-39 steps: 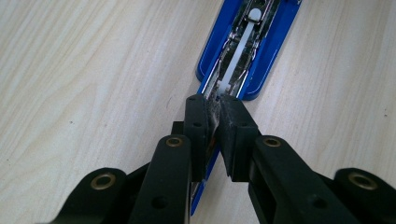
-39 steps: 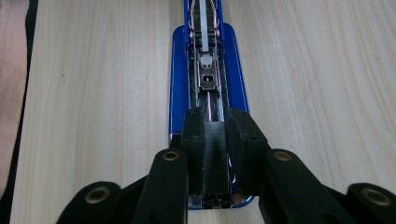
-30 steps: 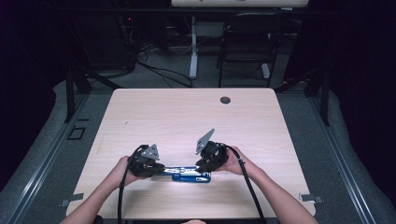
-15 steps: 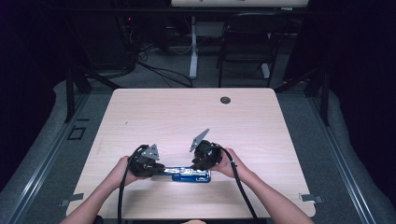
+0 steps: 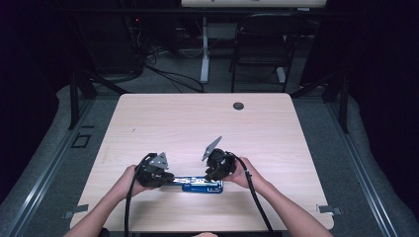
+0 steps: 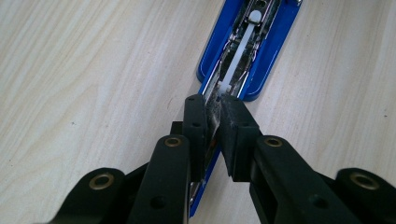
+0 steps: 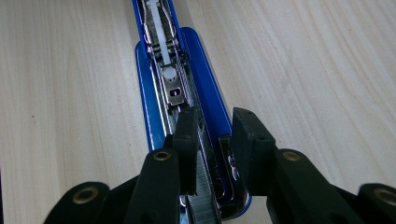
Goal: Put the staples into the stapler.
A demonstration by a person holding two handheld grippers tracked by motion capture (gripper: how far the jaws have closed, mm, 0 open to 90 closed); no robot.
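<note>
A blue stapler (image 5: 202, 186) lies opened flat near the table's front edge, its metal magazine facing up. My left gripper (image 5: 170, 181) comes at it from the left. In the left gripper view this gripper (image 6: 214, 109) is shut on the thin metal rail of the stapler (image 6: 275, 42). My right gripper (image 5: 212, 178) bears down on the stapler's right part. In the right gripper view its jaws (image 7: 215, 126) clamp the stapler (image 7: 205, 88), one pad on the staple channel and the other outside the blue side wall.
The wooden table (image 5: 197, 123) has a dark round grommet (image 5: 238, 105) near its far edge. Behind the table stand a chair (image 5: 259, 44) and a desk leg, with cables on the grey floor. Both forearms enter from the bottom edge.
The right gripper has shifted slightly to the left along the stapler. The left gripper and the stapler have stayed where they were.
</note>
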